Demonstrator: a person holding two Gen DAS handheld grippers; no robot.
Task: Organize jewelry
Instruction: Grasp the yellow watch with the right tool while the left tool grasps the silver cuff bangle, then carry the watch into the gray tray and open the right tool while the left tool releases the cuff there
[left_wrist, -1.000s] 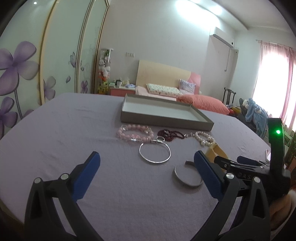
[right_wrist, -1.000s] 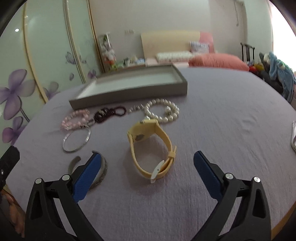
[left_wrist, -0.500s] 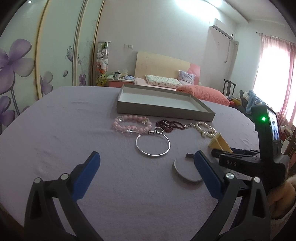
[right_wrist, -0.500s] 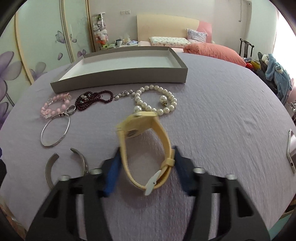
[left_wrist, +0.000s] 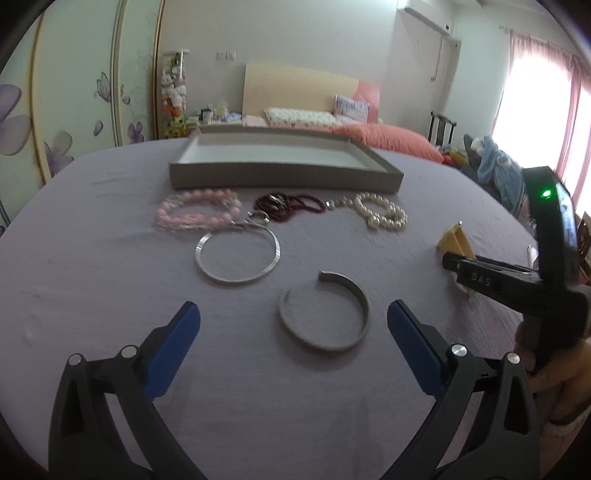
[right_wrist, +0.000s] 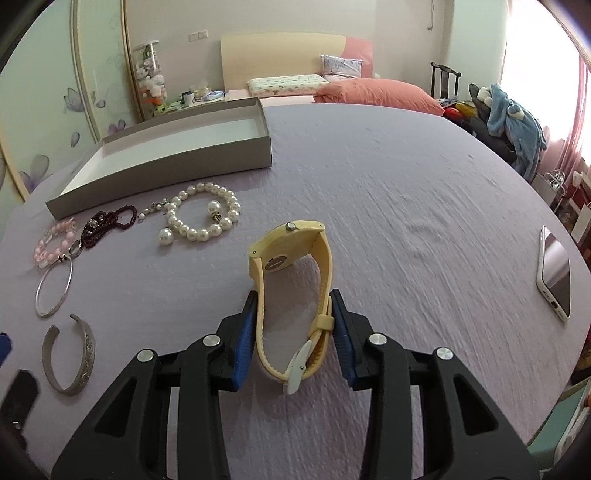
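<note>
Yellow rubber watch (right_wrist: 291, 288) sits pinched by its springy strap in the right hand-held gripper (right_wrist: 293, 332), whose jaws have just been closing, so it could squirm out sideways onto the table (right_wrist: 424, 206).

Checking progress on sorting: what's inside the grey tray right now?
The grey tray shows only bare white floor; no jewelry is visible inside. The strip behind its near wall is hidden.

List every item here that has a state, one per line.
Right gripper: just closed on the yellow watch.
Yellow watch: strap buckled, gripped.
Left gripper: open, empty.
Grey tray: empty.
Silver cuff: lying flat, untouched.
Pearl bracelet: on the cloth.
Phone: screen dark.
</note>
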